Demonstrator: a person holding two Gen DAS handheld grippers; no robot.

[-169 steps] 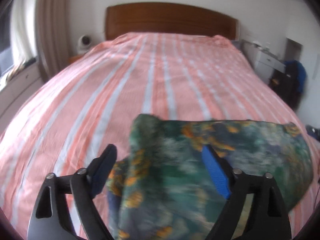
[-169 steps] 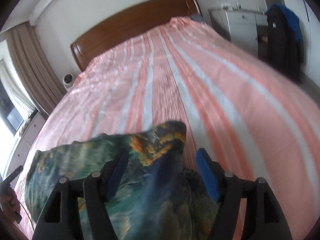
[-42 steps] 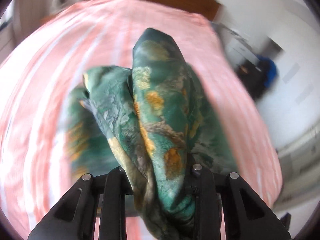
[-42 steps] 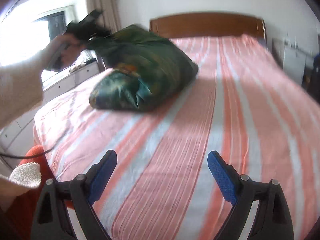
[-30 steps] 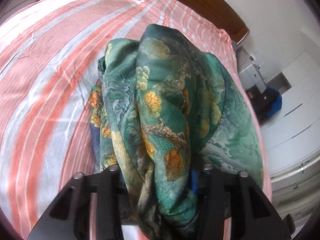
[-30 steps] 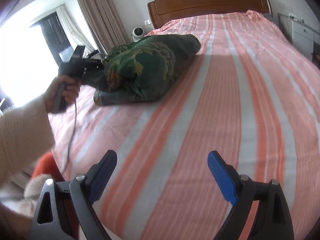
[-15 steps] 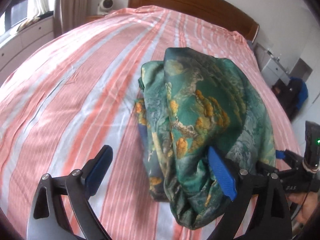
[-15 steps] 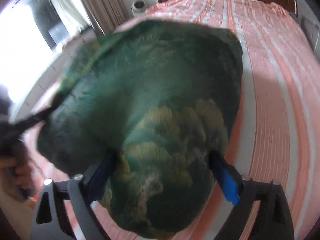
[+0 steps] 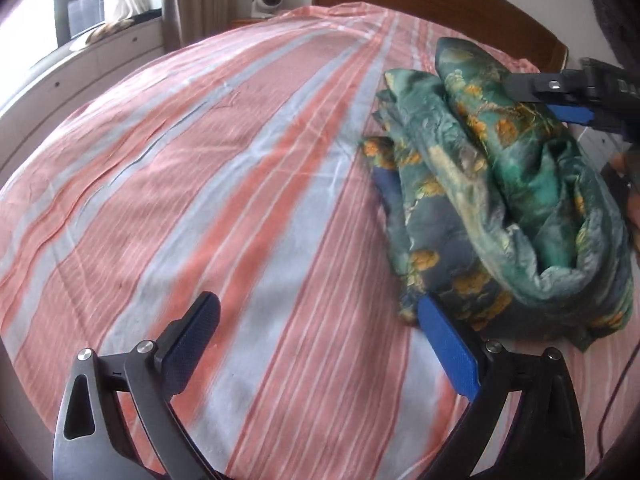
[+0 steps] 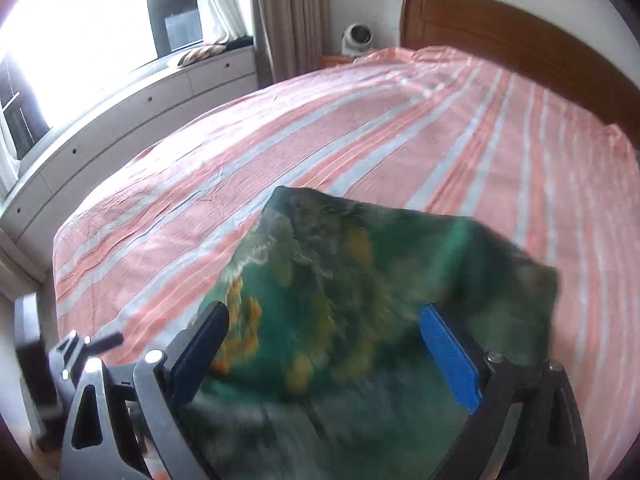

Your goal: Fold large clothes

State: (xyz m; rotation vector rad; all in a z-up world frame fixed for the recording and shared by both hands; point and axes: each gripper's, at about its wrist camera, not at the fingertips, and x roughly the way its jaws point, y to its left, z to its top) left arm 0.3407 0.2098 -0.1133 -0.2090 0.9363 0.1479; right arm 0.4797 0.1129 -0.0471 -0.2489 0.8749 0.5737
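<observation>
A green garment with orange flowers (image 9: 500, 184) lies bunched in a heap on the pink striped bed, at the right of the left wrist view. My left gripper (image 9: 320, 340) is open and empty, over bare sheet just left of the heap. My right gripper (image 10: 324, 344) is open, its jaws wide on either side of the garment (image 10: 360, 292), which fills the space between them. In the left wrist view the right gripper (image 9: 560, 100) rests on top of the heap's far end.
The bed (image 9: 200, 160) has a wooden headboard (image 10: 500, 28). A window bench with white drawers (image 10: 160, 92) runs along the left side. A small white fan (image 10: 358, 38) stands on a nightstand. Curtains (image 10: 288, 12) hang beside the window.
My left gripper let go of the garment, opened and drew back to the left. My right gripper came in over the heap with its jaws open.
</observation>
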